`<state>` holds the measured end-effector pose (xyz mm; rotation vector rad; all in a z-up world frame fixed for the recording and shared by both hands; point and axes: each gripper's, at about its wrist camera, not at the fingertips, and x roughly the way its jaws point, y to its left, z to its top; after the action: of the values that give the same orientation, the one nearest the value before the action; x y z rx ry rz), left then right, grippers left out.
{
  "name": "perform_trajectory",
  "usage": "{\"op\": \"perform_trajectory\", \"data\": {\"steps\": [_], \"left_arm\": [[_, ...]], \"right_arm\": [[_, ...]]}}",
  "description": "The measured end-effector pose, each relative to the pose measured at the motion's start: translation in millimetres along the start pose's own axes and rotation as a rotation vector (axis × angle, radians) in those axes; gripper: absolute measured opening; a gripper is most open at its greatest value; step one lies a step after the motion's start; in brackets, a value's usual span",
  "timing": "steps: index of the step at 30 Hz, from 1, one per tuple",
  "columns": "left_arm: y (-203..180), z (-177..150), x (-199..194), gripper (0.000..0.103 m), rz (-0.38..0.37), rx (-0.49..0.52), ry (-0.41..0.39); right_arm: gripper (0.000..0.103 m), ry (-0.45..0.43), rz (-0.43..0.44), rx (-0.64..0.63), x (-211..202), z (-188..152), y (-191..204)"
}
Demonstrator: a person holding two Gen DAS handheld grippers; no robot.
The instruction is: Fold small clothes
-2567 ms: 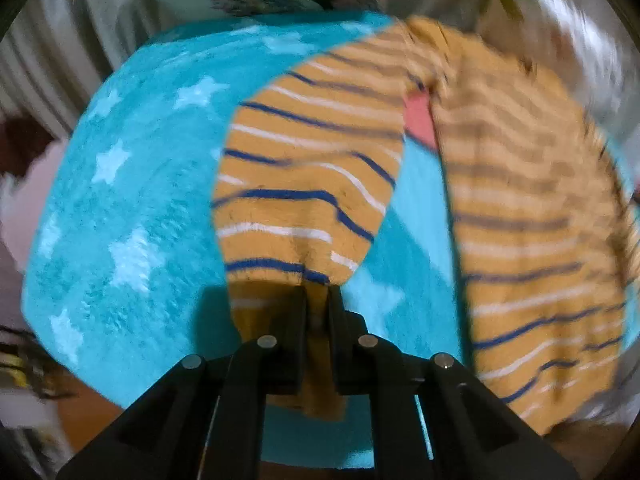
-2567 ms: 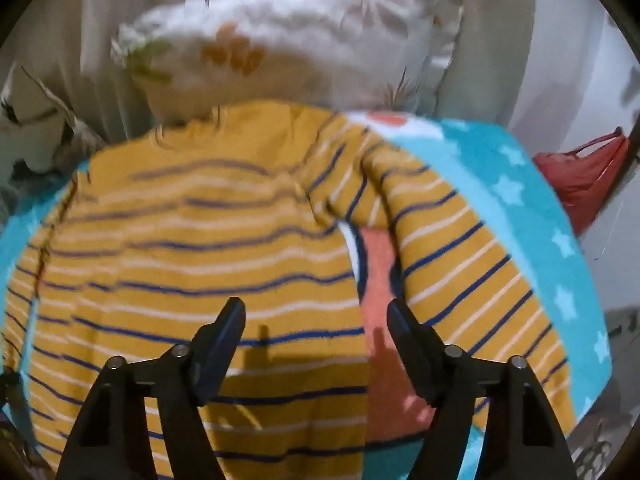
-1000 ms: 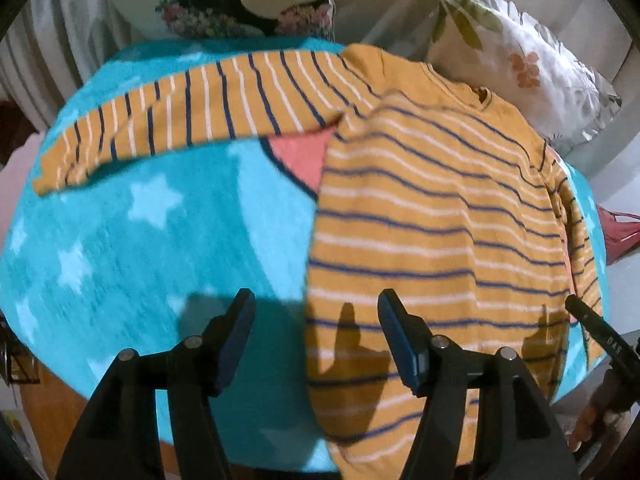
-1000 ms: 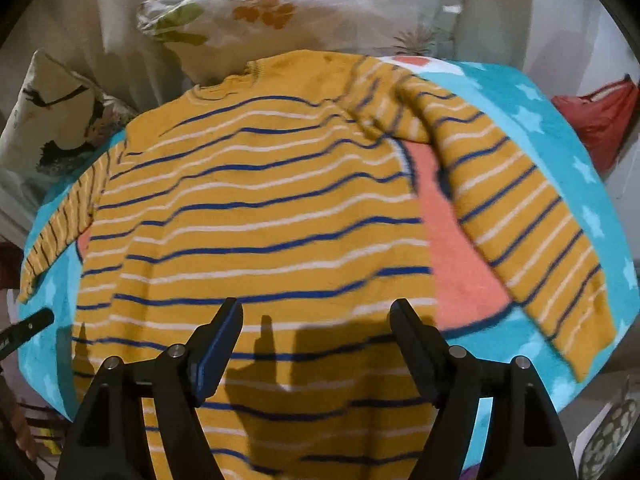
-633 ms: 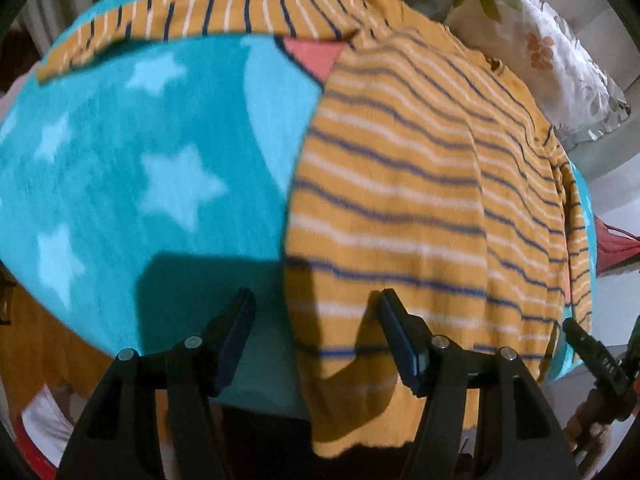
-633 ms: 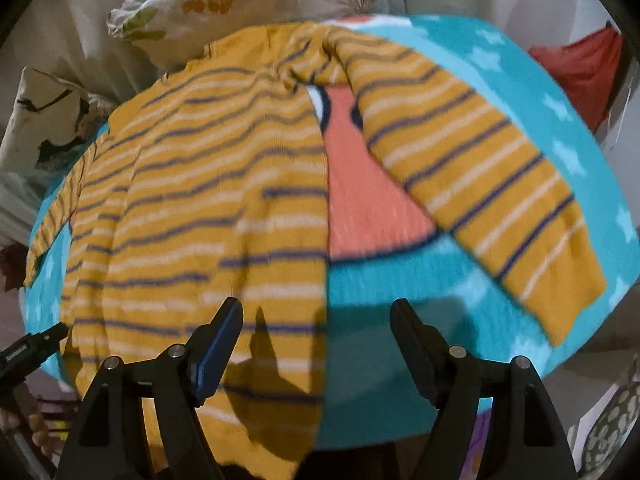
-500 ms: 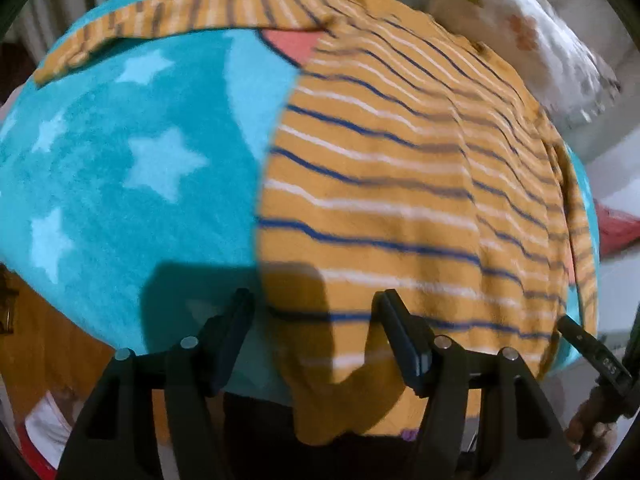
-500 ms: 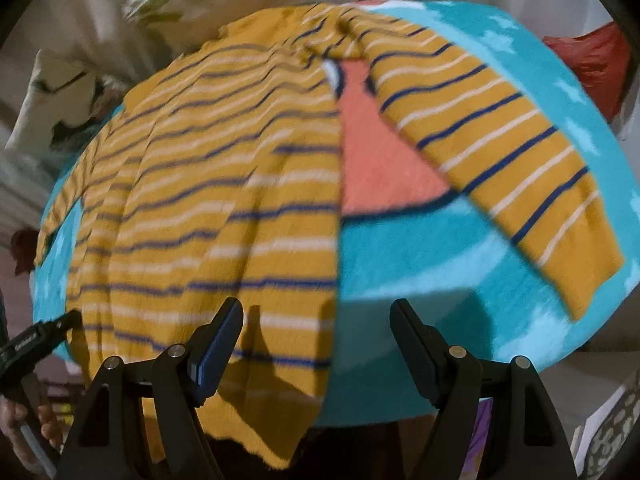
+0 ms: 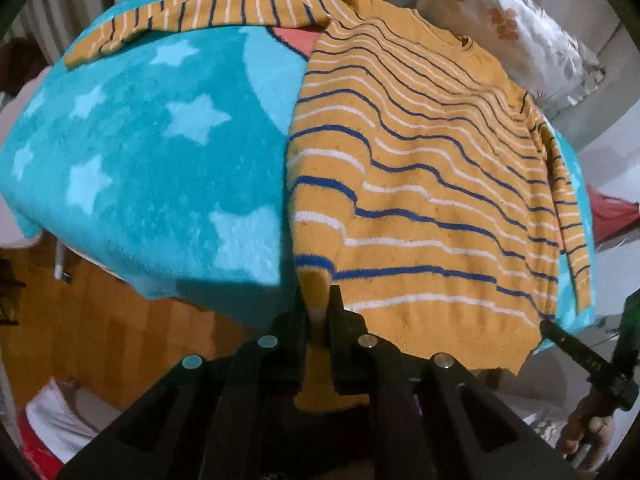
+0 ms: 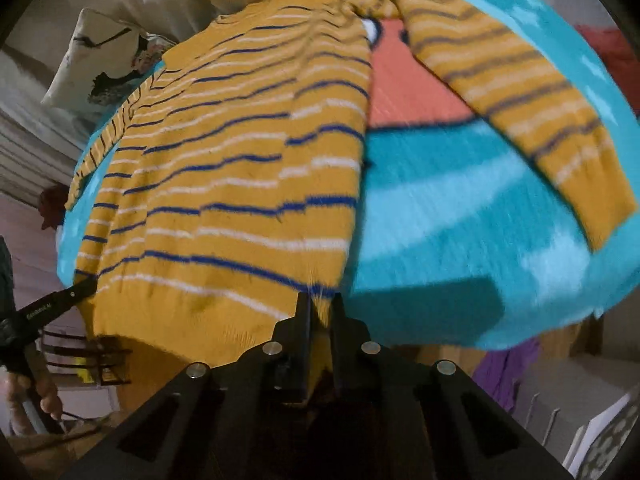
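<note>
A mustard-yellow sweater (image 9: 420, 184) (image 10: 224, 184) with blue and white stripes lies spread flat on a turquoise star blanket (image 9: 152, 160) (image 10: 460, 240), both sleeves stretched out to the sides. My left gripper (image 9: 318, 300) is shut on the hem's left corner, where it hangs over the blanket's near edge. My right gripper (image 10: 320, 304) is shut on the hem's right corner. Each gripper shows in the other's view, low at the hem's far end (image 9: 560, 336) (image 10: 60, 300).
Floral pillows (image 9: 520, 32) (image 10: 104, 60) lie beyond the sweater's collar. A red bag (image 9: 612, 212) sits off the blanket's right side. Wooden flooring (image 9: 100, 340) shows below the near edge. A hand (image 10: 28, 396) holds the left tool.
Both grippers came down to the near hem and their jaws went from wide apart to shut on the two hem corners.
</note>
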<state>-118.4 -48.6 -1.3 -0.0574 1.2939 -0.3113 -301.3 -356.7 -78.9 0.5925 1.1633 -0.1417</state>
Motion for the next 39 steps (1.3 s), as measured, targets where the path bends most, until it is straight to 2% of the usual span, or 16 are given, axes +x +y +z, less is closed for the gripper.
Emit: {"op": "perform_trajectory", "data": {"steps": [2, 6, 8, 13, 15, 17, 21, 27, 30, 39], "left_arm": [[5, 0, -6, 0.016, 0.005, -0.022, -0.007], [8, -1, -22, 0.039, 0.014, -0.025, -0.058], [4, 6, -29, 0.046, 0.025, 0.007, -0.089], [-31, 22, -38, 0.053, 0.073, 0.150, -0.162], [-48, 31, -40, 0.055, 0.079, 0.205, -0.187], [-68, 40, -42, 0.055, 0.086, 0.259, -0.210], [-103, 54, -42, 0.057, 0.123, 0.331, -0.240], [-127, 60, -32, 0.058, 0.127, 0.336, -0.215], [-130, 58, -29, 0.067, 0.113, 0.338, -0.195], [-140, 60, -22, 0.067, 0.110, 0.330, -0.175]], "right_arm": [[0.012, -0.020, 0.035, 0.048, -4, -1, -9], [0.014, -0.084, 0.007, 0.088, -22, 4, -22], [0.028, -0.121, -0.020, 0.133, -30, 10, -34], [0.030, -0.180, -0.052, 0.222, -45, 26, -58], [0.034, -0.194, -0.051, 0.214, -48, 33, -56], [0.043, -0.207, -0.053, 0.190, -46, 43, -46], [0.045, -0.212, -0.045, 0.151, -40, 56, -24], [0.049, -0.212, -0.053, 0.077, -33, 71, -2], [0.051, -0.216, -0.054, 0.052, -30, 74, 5], [0.052, -0.195, -0.050, 0.066, -17, 82, 1]]}}
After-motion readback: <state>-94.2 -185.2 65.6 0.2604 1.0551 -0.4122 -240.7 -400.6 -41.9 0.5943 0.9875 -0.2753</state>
